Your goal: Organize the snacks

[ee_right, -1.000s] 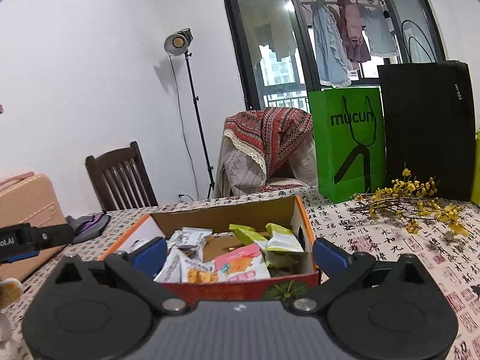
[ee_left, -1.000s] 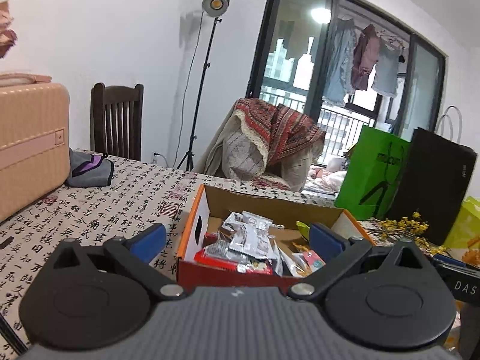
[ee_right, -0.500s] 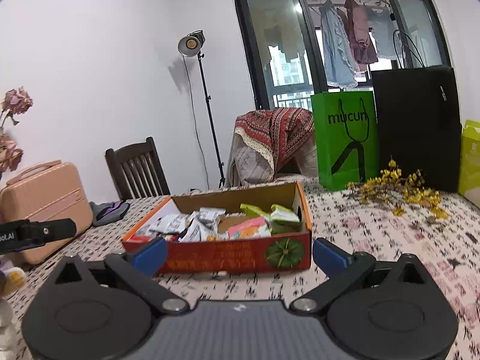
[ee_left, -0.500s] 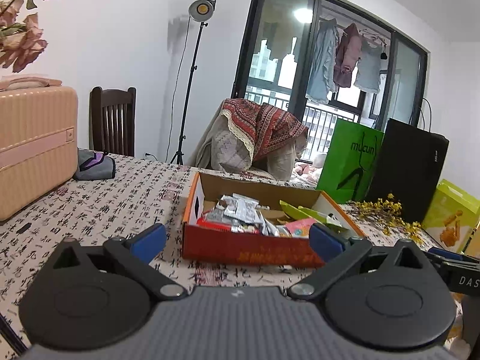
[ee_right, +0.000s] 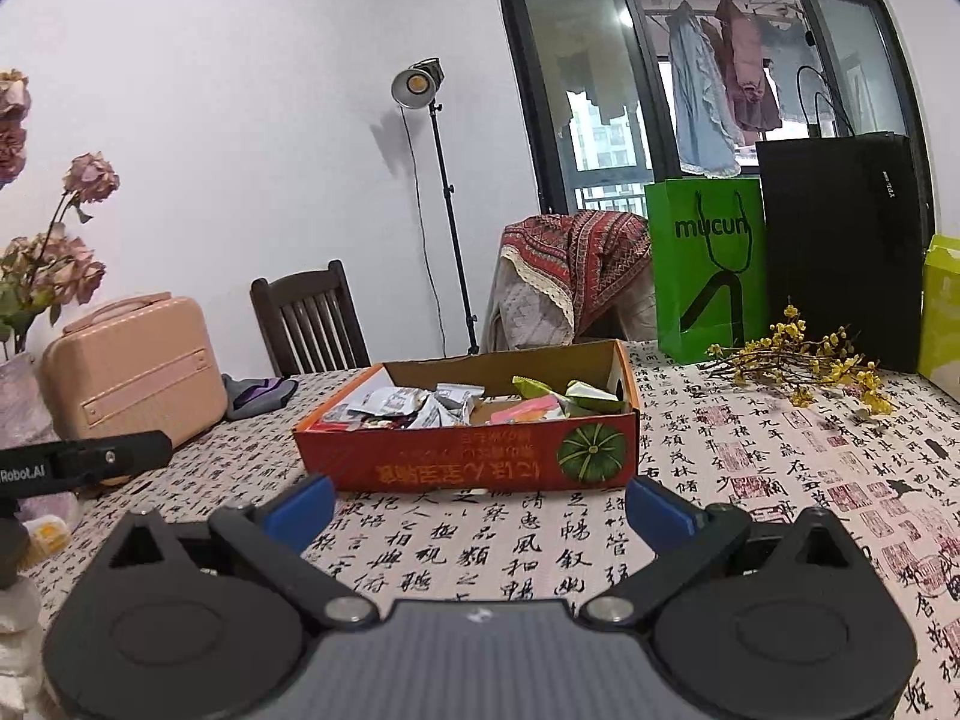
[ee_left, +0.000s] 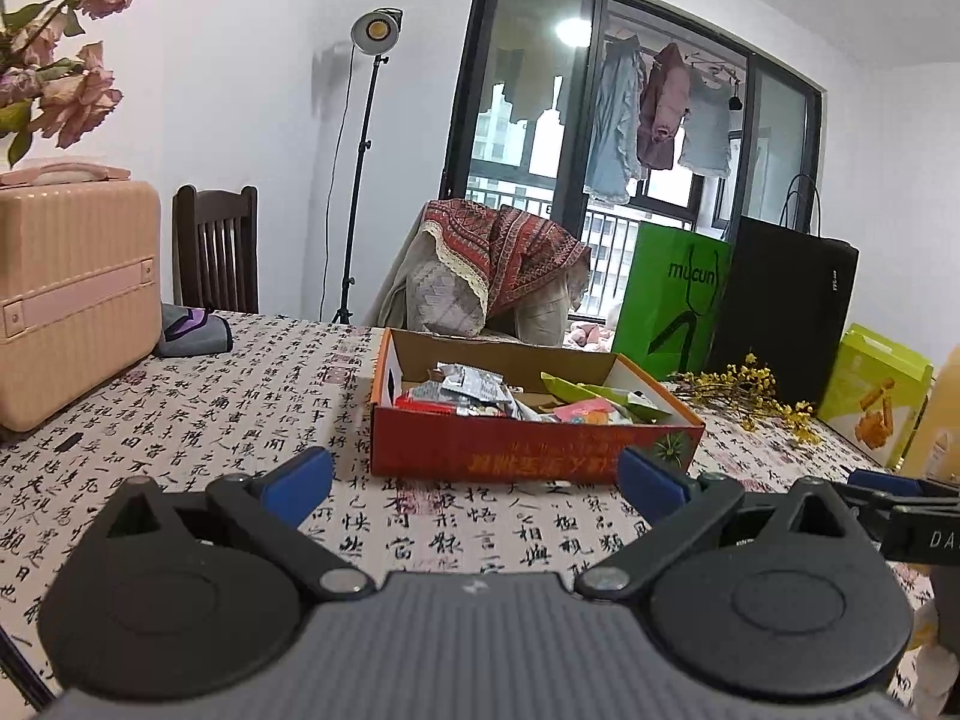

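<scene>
On the table [ee_left: 252, 408], the red cardboard box [ee_left: 528, 450] holds the snack packets [ee_left: 474, 390] in a loose heap. Both the left gripper [ee_left: 474, 483] and right gripper [ee_right: 477, 501] sit short of it, fingers spread apart and empty. Likely risks: pinching several slippery packets together, or nudging the light box so that it slides on the cloth.

Cut off at the right picture edge: yellow-green cardboard carton [ee_right: 942, 306] at the worktop's far right corner. Buried under upper packets, unreadable: lower snack packets [ee_left: 480, 399] in the orange cardboard box [ee_left: 528, 456].
</scene>
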The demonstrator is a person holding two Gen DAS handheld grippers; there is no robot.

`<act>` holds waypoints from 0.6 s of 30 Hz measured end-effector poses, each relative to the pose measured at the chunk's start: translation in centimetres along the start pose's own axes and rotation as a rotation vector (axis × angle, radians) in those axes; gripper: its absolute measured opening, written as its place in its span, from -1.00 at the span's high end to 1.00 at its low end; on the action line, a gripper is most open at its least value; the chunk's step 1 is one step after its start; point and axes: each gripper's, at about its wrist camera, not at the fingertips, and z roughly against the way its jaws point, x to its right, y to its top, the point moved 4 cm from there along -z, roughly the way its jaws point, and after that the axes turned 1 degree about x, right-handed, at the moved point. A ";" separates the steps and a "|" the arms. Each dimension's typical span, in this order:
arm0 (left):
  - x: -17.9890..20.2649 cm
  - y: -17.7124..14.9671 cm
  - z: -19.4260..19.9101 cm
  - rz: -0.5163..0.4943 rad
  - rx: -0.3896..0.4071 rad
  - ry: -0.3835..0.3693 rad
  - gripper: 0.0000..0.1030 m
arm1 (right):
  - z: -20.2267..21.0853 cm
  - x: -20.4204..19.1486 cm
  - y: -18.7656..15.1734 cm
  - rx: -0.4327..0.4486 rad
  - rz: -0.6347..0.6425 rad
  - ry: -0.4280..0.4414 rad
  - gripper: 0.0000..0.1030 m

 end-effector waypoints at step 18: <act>-0.7 -4.3 1.7 -0.029 -0.047 -0.030 -1.00 | 1.6 1.0 -3.9 -0.066 0.006 -0.031 -1.00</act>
